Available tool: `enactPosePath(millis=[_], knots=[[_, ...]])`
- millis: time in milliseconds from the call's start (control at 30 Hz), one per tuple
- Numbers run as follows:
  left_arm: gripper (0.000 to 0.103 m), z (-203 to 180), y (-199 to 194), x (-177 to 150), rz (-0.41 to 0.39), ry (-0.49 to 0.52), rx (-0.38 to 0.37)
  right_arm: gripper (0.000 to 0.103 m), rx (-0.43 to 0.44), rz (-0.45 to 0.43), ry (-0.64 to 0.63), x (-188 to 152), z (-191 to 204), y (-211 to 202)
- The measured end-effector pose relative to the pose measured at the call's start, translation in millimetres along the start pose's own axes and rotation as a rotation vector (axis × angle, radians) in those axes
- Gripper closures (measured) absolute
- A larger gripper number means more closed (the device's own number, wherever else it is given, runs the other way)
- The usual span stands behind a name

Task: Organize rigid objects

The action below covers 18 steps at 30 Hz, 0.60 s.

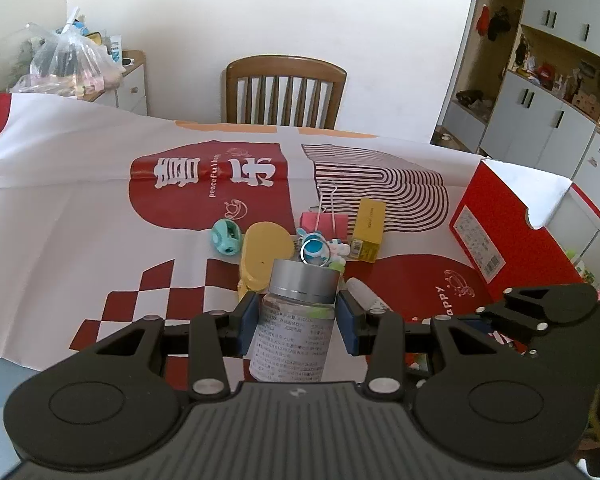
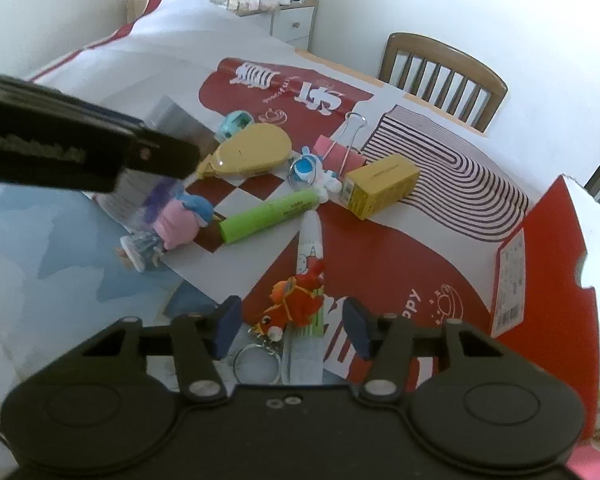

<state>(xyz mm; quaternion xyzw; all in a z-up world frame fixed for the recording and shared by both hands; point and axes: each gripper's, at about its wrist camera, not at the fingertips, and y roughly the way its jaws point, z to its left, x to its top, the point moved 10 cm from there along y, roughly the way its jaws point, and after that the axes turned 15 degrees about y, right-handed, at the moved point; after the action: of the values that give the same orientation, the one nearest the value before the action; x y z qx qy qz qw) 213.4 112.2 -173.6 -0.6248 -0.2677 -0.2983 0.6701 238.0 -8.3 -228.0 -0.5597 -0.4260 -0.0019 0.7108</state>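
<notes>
My left gripper [image 1: 297, 326] is shut on a clear bottle [image 1: 296, 320] with a grey cap and a printed label, held above the table. My right gripper [image 2: 292, 326] is open above a red-orange figurine keychain [image 2: 296, 304] and a white tube [image 2: 308, 264]; neither finger touches them. On the patterned cloth lie a yellow case [image 2: 252, 150], a teal toy [image 2: 234, 122], a blue-white astronaut keychain [image 2: 312, 172], a pink binder clip [image 2: 338, 152], a small yellow box [image 2: 376, 182], a green marker [image 2: 268, 216] and a pink-blue doll [image 2: 176, 224].
A red cardboard box [image 2: 548, 256] stands open at the right. A wooden chair [image 1: 284, 92] sits behind the table. A cabinet with a plastic bag [image 1: 72, 60] is at the far left. The left gripper's body [image 2: 60, 148] crosses the right wrist view.
</notes>
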Motion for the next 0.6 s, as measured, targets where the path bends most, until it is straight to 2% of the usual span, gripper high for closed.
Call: enactPosePath(millis=[267, 400, 600], knots=[[0.062, 4, 1, -5, 0.01, -0.008, -0.002, 0.075, -0.023, -0.011, -0.044, 3, 3, 6], [0.062, 3, 2, -6, 0.012, -0.009, -0.008, 0.088, -0.011, -0.026, -0.019, 5, 2, 1], [0.062, 3, 2, -8, 0.016, -0.006, -0.011, 0.088, -0.008, -0.028, -0.05, 3, 8, -2]])
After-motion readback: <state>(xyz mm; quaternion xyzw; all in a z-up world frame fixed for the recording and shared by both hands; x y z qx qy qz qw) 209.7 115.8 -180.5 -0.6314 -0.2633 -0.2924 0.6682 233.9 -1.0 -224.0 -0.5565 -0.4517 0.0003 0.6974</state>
